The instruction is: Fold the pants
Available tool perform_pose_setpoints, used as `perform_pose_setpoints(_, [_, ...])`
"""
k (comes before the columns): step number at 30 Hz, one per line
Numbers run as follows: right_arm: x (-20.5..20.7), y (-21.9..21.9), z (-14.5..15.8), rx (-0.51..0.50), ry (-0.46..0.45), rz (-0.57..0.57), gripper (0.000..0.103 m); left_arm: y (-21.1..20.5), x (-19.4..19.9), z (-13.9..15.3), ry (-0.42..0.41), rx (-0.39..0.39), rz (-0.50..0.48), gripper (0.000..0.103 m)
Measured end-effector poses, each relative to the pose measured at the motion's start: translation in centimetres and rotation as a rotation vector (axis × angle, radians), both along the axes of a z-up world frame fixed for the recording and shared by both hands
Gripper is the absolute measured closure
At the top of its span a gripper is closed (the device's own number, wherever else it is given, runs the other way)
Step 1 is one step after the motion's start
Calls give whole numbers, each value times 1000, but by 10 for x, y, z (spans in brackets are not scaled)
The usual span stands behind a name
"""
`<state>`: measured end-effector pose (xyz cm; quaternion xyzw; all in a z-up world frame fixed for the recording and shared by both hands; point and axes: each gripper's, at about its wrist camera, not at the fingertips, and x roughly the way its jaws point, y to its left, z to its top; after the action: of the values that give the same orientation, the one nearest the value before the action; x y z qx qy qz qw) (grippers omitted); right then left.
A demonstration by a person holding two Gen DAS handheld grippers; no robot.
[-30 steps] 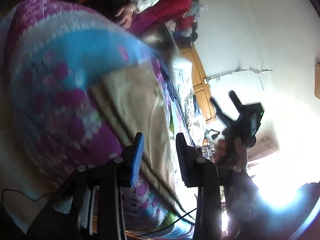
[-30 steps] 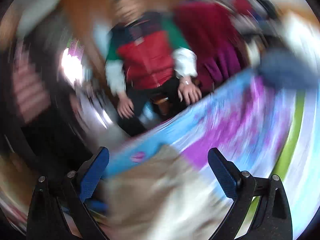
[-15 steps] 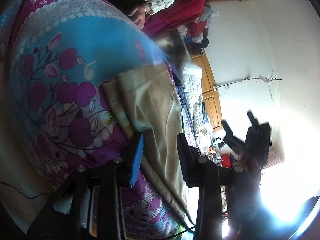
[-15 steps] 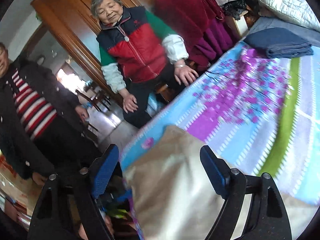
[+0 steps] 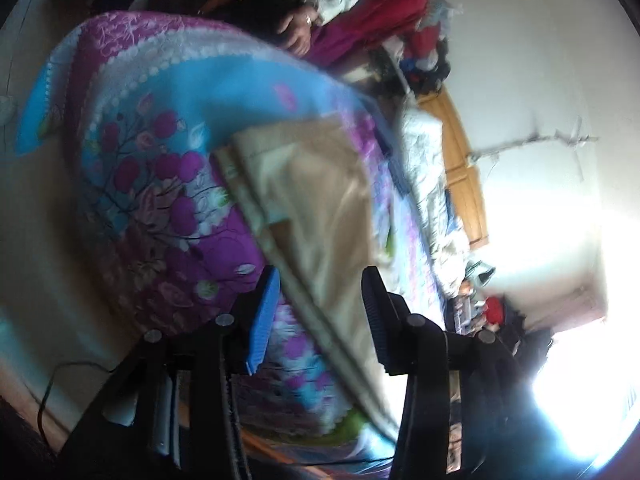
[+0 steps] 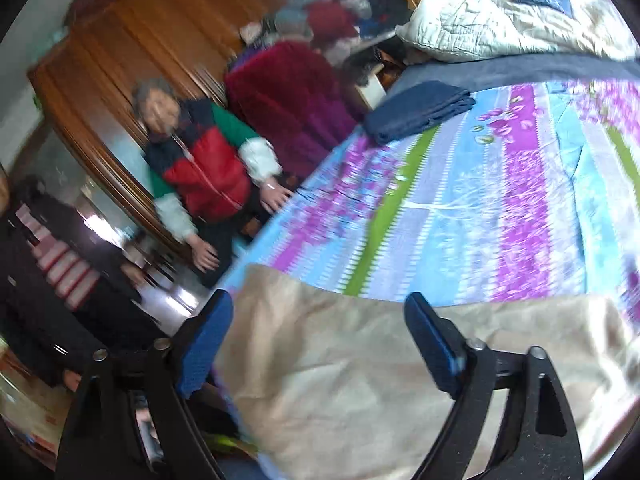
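Note:
Beige pants (image 5: 316,200) lie flat on a floral bedspread (image 5: 160,168) near the bed's edge, folded lengthwise with stacked layers showing along one side. My left gripper (image 5: 320,312) hovers open over the pants, nothing between its fingers. In the right wrist view the same beige pants (image 6: 360,380) fill the lower middle, and my right gripper (image 6: 316,344) stands open just above them, its blue pads wide apart. Both views are motion-blurred.
A folded dark blue garment (image 6: 420,114) lies at the far side of the bedspread (image 6: 500,208), a white quilt (image 6: 500,28) behind it. Two people stand beside the bed: one in a red vest (image 6: 204,176), one in a striped top (image 6: 52,268). A wooden wardrobe (image 6: 140,60) is behind them.
The left gripper has drawn back a little, so more of the bed edge shows. The right gripper has swung right over the bed, bringing the blue garment and quilt into view.

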<state>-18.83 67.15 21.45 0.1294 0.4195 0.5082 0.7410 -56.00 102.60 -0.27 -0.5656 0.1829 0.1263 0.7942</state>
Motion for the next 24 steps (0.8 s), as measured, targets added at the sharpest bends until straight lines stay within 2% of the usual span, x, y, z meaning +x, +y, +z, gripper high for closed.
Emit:
perform_pose_setpoints(3, [-13,23,-16,80,102,10,10,9,6,-4,-23,9,21,53])
perform_pose_setpoints(6, [-28,82,-32,37,149,113,11,25,12,-27,-5,-16,48,54])
perform_pose_setpoints(8, [-27,119,-36,61,210,163,12,33,9,-42,-27,-63,69,54])
perform_pose_setpoints(9, [-28,137,-34,59,208,182,12,36,6,-47,-45,-72,71,53])
perform_pose_setpoints(12, [-36,188,-25,5,100,252,12,38,3,-56,-107,-89,48,51])
perform_pose_setpoints(14, [-40,210,-26,-7,77,275,12,39,3,-62,-143,-94,26,50])
perform_pose_setpoints(16, [-44,220,-31,-10,80,285,12,39,-2,-65,-174,-107,19,50])
perform_pose_setpoints(18, [-49,223,-34,-12,69,289,12,39,-2,-62,-187,-82,0,47])
perform_pose_setpoints(22, [-56,229,-44,-21,59,317,12,44,14,-56,-221,-66,-22,46])
perform_pose_setpoints(24, [-59,245,-43,-82,-17,381,12,48,21,-58,-239,-62,-23,48])
